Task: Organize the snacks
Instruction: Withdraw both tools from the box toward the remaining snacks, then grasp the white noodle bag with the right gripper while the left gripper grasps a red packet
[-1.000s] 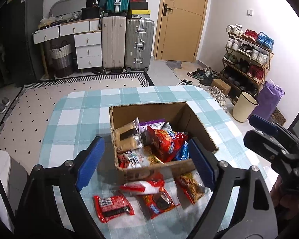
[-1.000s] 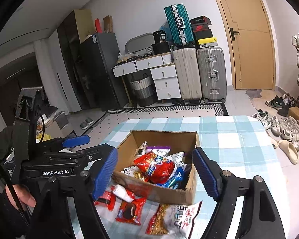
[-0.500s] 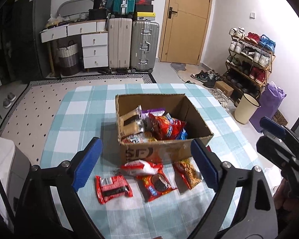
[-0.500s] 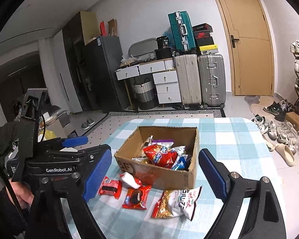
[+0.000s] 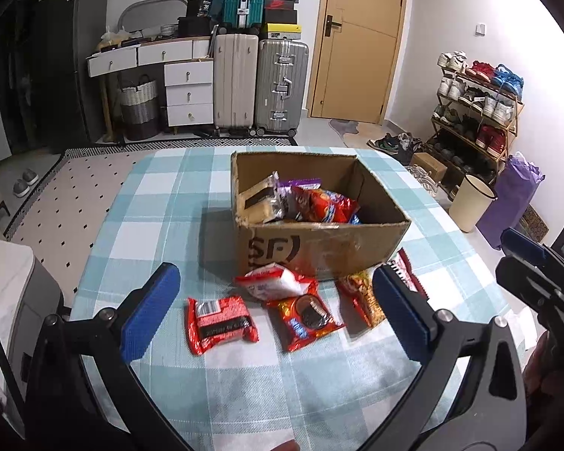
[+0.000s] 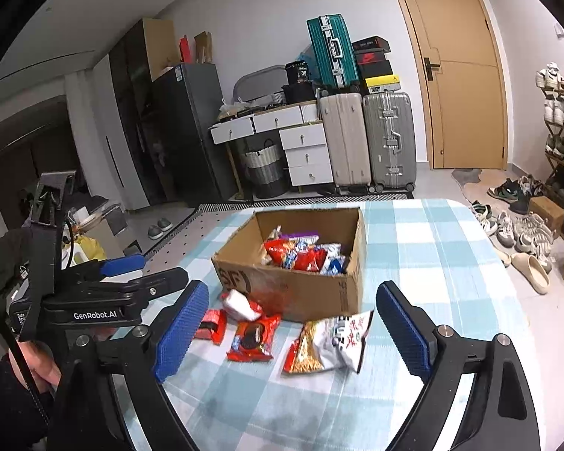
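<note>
Four snack packets lie on the checked tablecloth [image 5: 158, 203] in front of a cardboard box [image 5: 319, 240], which already holds more snacks. We hold two grippers above the near end of the table, both with their blue pads spread wide and gripping nothing.

Through the left gripper [image 5: 278, 315] we see a flat red packet [image 5: 220, 323], a white and red packet [image 5: 276, 282] touching the box front, a red cookie packet [image 5: 304, 317] just below it, and a peanut bag [image 5: 361, 297] partly hidden behind the right pad. The right gripper [image 5: 534, 267] shows at the far right edge of this view.

Through the right gripper [image 6: 293, 332] the peanut bag [image 6: 331, 344] appears whole, with a white half bearing red writing. Here the flat red packet [image 6: 212, 327] is half covered by the left pad, and the left gripper [image 6: 128, 267] sits at the left, hand wrapped around its handle.

Bare cloth lies open to the left of the box and along the near edge. The packets sit close together, the white one overlapping the cookie packet.
</note>
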The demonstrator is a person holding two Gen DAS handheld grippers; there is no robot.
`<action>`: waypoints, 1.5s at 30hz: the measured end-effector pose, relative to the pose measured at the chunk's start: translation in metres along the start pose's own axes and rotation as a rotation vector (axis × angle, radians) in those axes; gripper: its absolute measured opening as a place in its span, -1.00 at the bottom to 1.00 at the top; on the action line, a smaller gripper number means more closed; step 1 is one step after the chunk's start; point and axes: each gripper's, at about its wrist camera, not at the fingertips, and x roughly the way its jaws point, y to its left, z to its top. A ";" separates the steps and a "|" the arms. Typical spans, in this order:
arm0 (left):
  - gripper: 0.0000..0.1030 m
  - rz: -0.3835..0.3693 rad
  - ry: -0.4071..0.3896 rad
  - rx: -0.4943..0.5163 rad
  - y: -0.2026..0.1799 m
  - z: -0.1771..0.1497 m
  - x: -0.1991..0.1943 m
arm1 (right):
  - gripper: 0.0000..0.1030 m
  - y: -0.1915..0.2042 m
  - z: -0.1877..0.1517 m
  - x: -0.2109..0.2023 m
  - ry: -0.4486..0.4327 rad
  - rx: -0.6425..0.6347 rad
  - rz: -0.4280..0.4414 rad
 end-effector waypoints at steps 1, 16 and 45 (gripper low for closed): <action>0.98 -0.001 0.001 -0.004 0.002 -0.003 0.001 | 0.80 -0.001 -0.003 0.000 0.003 0.003 -0.001; 0.98 0.028 0.040 -0.042 0.023 -0.038 0.032 | 0.89 -0.021 -0.044 0.027 0.085 0.074 0.003; 0.98 0.041 0.134 -0.164 0.077 -0.067 0.095 | 0.82 -0.070 -0.067 0.150 0.296 0.193 0.012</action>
